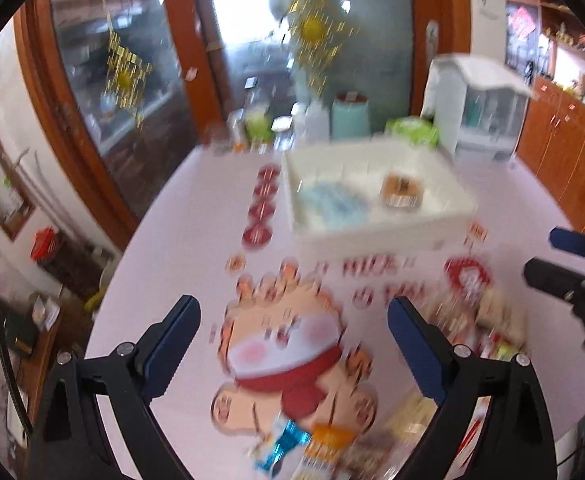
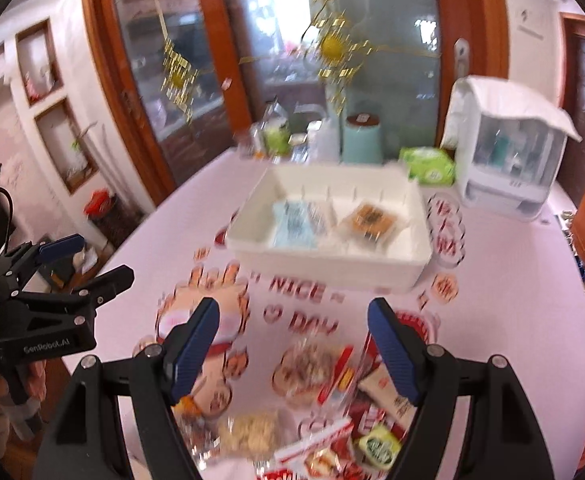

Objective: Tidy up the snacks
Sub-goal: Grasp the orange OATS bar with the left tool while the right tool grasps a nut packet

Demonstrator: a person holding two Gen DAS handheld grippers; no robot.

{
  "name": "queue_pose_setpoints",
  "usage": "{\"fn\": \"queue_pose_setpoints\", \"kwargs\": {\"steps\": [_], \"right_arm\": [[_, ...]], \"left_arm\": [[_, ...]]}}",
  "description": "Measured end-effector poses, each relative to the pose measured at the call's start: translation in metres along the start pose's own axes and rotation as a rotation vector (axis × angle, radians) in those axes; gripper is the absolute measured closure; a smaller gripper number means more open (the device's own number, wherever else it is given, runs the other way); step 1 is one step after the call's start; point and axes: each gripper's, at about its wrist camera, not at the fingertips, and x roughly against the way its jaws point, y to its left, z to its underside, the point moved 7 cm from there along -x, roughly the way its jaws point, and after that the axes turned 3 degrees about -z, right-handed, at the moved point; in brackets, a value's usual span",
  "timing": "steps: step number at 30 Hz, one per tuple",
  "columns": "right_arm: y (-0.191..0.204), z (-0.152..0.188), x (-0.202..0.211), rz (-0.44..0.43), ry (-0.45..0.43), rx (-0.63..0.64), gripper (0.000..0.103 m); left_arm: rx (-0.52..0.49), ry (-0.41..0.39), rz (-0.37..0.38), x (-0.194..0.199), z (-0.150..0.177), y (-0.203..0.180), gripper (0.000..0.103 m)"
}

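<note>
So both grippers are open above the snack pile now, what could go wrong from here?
1. The loose snack packets overlap closely, so the right gripper may pinch two at once.
2. The white divided tray already holds a blue packet and a brown one; a new snack could land in the wrong compartment.
3. The left gripper works beside the right one; they might collide.

You have a white divided tray (image 2: pixel 324 258) lying flat toward the far edge of the tabletop, with a blue packet (image 2: pixel 294 224) and an orange-brown packet (image 2: pixel 368 220) lying in separate compartments. Your loose snack packets (image 2: pixel 332 400) lie heaped at the near edge, well apart from it.
</note>
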Motion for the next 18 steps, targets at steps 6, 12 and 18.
{"fn": "queue_pose_setpoints", "kwargs": {"steps": [6,12,18], "right_arm": [[0.019,0.061,-0.033,-0.057,0.150,0.029,0.026],[0.050,0.104,-0.050,-0.124,0.245,0.136,0.026],[0.104,0.135,-0.060,-0.212,0.275,0.334,0.026]], "left_arm": [[0.031,0.172,0.001,-0.026,0.081,0.020,0.009],[-0.052,0.294,0.023,-0.031,0.157,0.012,0.009],[-0.074,0.370,0.108,-0.040,0.203,-0.001,0.026]]}}
